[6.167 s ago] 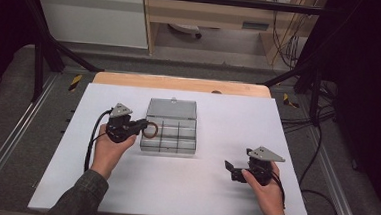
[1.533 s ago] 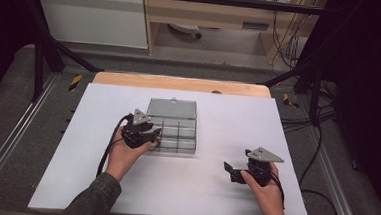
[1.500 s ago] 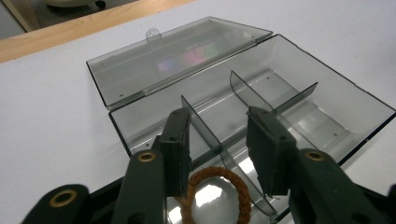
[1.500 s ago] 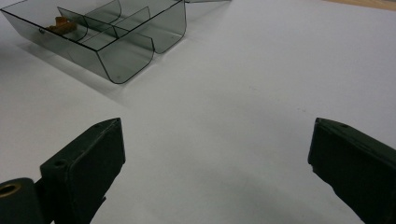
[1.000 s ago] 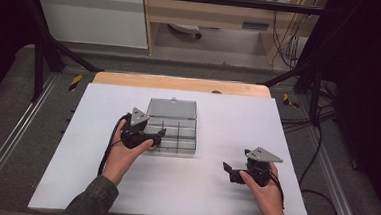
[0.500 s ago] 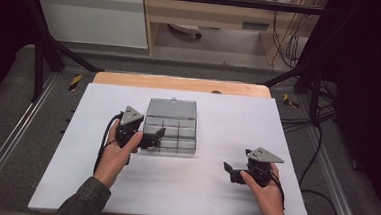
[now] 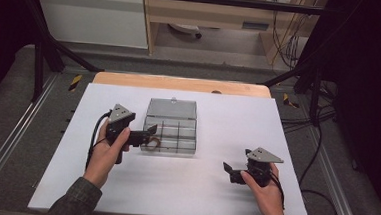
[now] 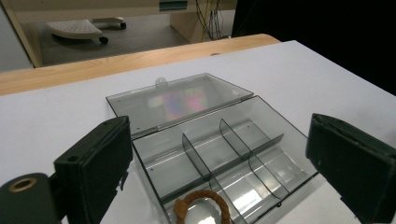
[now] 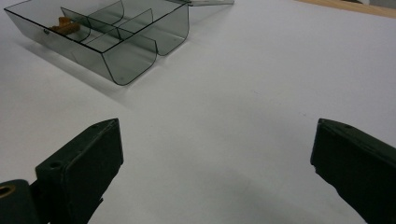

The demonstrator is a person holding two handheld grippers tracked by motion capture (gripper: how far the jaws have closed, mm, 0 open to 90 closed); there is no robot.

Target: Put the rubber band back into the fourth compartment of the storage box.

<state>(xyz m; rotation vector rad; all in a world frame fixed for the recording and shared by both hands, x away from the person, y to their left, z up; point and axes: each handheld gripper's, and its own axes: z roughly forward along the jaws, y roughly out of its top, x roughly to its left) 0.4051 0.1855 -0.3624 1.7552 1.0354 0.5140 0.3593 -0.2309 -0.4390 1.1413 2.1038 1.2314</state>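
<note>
Both grippers have jaws spread wide, nothing between them. Left gripper sits at the near-left corner of the organizer box; right gripper hovers low over bare table, well apart from the box, on the person's right.

Largest to smallest:
- Table: white top w/ a wood strip along the far edge.
- Clear compartment box: mid-table, lid folded flat back toward the far side, dividers visible. All compartments look empty except one.
- Brown ring (braided/cord look, maybe a hair tie or bracelet, can't tell): lies in the near-left compartment, flat on its floor. In the left gripper view it's below and between the jaws, not touched by either. Also visible in the right gripper view as a brown bit in the far end cell.

Progress, judged w/o a task line: looks like a put-item-in-box job. Ring is in the box and released, so placement seems done. Prob left: back the left gripper off and close the lid. Right gripper looks idle, may be needed to steady the box or flip the lid. No other loose items on the table to sort.
</note>
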